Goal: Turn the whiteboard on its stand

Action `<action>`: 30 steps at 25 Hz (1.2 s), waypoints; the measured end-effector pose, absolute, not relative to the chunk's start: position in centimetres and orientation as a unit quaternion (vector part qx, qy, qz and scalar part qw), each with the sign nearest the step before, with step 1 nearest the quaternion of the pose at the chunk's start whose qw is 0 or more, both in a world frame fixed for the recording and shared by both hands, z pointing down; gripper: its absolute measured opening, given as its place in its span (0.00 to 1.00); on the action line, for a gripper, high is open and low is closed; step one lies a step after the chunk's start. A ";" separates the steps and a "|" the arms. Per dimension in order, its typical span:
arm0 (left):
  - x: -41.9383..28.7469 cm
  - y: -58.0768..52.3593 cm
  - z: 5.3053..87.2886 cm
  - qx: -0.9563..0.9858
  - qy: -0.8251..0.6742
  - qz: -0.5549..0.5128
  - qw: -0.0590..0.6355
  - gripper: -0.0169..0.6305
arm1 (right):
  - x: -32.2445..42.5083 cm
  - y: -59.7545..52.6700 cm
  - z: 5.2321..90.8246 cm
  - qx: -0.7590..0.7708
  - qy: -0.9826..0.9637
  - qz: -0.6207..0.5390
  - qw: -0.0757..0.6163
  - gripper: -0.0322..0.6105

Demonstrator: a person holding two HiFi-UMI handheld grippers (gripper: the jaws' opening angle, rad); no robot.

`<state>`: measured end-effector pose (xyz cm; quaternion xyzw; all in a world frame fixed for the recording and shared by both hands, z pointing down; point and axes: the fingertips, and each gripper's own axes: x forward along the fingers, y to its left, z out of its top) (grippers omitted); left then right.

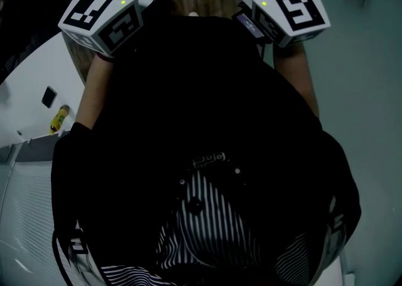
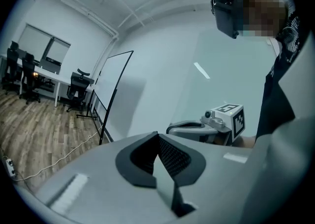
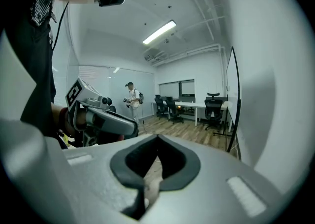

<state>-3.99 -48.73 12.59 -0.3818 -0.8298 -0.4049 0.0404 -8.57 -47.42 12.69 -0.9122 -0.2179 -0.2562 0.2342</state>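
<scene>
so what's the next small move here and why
Probably carry the right hand-held gripper toward the whiteboard first. It and the left hand-held gripper are both shut and empty, held up by the person's chest, and the whiteboard stands apart on its stand by the wall, touched by neither.

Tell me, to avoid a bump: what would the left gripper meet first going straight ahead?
Likely the pale wall; the whiteboard stands left of that line, though depth is unclear.
</scene>
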 end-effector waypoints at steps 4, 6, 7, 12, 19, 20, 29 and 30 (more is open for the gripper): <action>-3.7 -47.3 11.4 -0.387 -0.855 -0.344 0.043 0.03 | -7.8 -45.8 13.0 -0.920 -0.236 -0.225 0.219 0.05; -3.2 -47.6 11.7 -0.404 -0.844 -0.350 0.038 0.03 | -6.5 -45.5 13.5 -0.925 -0.209 -0.220 0.229 0.05; -2.9 -48.0 12.2 -0.417 -0.832 -0.363 0.039 0.03 | -5.9 -45.6 13.7 -0.927 -0.184 -0.223 0.239 0.05; -2.7 -48.2 12.9 -0.423 -0.815 -0.395 0.037 0.03 | -5.9 -44.4 13.0 -0.923 -0.159 -0.204 0.284 0.05; -2.8 -47.6 12.0 -0.415 -0.832 -0.366 0.042 0.03 | -6.5 -44.8 12.5 -0.926 -0.175 -0.219 0.253 0.05; -2.8 -47.6 12.0 -0.414 -0.833 -0.364 0.043 0.03 | -6.4 -44.8 12.5 -0.927 -0.174 -0.219 0.249 0.05; -2.6 -47.8 12.2 -0.422 -0.822 -0.379 0.038 0.03 | -7.5 -42.9 11.6 -0.919 -0.191 -0.210 0.275 0.05; -2.8 -47.9 12.3 -0.420 -0.820 -0.386 0.038 0.03 | -7.8 -42.6 11.5 -0.918 -0.195 -0.210 0.273 0.05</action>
